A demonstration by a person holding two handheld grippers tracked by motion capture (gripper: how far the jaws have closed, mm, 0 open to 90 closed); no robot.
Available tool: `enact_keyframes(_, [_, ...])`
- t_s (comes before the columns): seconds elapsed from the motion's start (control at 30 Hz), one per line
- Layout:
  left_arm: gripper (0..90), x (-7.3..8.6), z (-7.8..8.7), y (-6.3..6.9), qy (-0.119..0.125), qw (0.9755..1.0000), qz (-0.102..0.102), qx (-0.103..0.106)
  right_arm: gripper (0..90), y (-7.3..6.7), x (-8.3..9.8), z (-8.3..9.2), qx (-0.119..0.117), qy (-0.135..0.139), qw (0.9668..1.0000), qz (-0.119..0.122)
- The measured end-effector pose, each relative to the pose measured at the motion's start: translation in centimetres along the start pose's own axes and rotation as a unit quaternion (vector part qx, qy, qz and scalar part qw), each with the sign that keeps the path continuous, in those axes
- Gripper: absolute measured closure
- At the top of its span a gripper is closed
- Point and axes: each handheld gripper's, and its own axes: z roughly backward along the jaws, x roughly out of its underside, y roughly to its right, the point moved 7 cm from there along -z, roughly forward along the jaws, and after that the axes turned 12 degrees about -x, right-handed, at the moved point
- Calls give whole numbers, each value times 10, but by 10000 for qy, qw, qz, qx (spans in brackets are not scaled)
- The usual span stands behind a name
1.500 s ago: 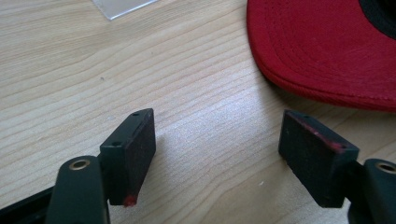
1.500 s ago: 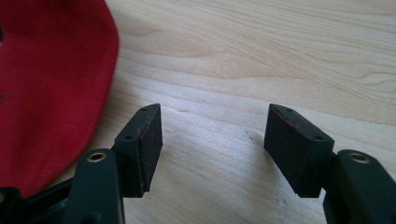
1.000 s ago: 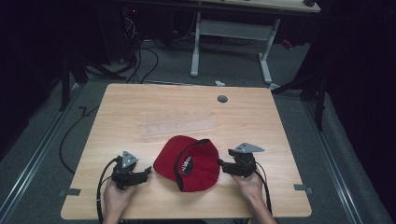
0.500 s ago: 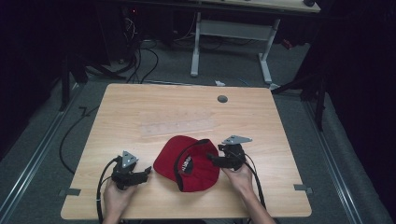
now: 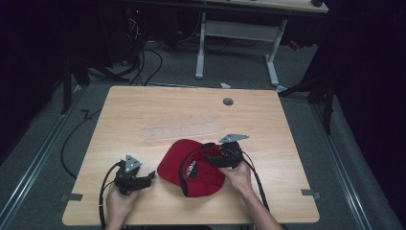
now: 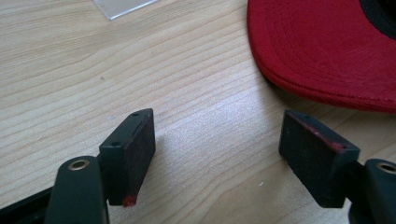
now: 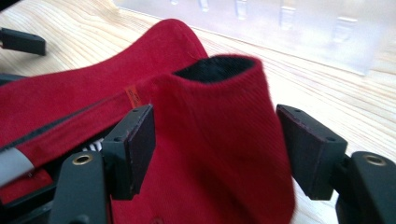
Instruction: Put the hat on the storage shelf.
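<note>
Left tongs [image 5: 149,175] at near left of desk [image 5: 143,110], held in left hand [image 5: 119,201], jaws spread wide over bare wood, nothing between them. Red baseball cap [image 5: 191,165] lies near centre, upside down, brim toward left tongs, just beside them. Right tongs [image 5: 207,158] over cap's right side, jaws parted either side of raised red fabric fold, not pinching. Clear plastic strip [image 5: 182,130] just beyond cap. Round grommet hole [image 5: 228,101] at far edge.

Matt red cloth cap [image 5: 191,165], pale wood-grain table [image 5: 143,115]
</note>
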Motion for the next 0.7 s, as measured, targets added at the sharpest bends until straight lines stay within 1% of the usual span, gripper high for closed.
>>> enact_keyframes(0.1, [273,0,0,0,0,10000,-1,2,313,0,-1,-4,-60,-11,10000,-27])
enact_keyframes(0.13, [273,0,0,0,-1,10000,-2,4,313,1,-3,-9,-90,-11,9999,-77])
enact_keyframes(0.27, [273,0,0,0,-2,10000,-2,2,321,0,-4,-15,-143,-35,9999,-50])
enact_keyframes(0.3, [273,0,0,0,-2,10000,-1,2,348,0,-4,-20,-197,-89,9998,-40])
enact_keyframes(0.33, [273,0,0,0,-2,10000,-1,2,355,0,-3,-22,-202,-142,9997,-42])
enact_keyframes(0.43, [273,0,0,0,-2,10000,-2,1,373,2,-1,-27,-261,-175,9995,-76])
enact_keyframes(0.47, [273,0,0,0,-4,10000,-4,2,402,3,2,-30,-339,-217,9991,-150])
enact_keyframes(0.53, [272,0,0,0,-5,10000,-6,-2,455,5,3,-31,-359,-257,9990,-121])
enact_keyframes(0.57, [272,0,0,0,-5,10000,-6,-2,455,5,3,-31,-359,-257,9990,-121])
enact_keyframes(0.6, [272,0,0,0,-5,10000,-9,-2,492,5,5,-32,-373,-291,9988,-87])
enact_keyframes(0.63, [272,0,0,0,-10,10000,-14,-1,557,4,6,-31,-423,-318,9986,-7])
enact_keyframes(0.7, [271,0,0,0,-9,10000,-14,-2,616,3,7,-29,-463,-262,9986,76])
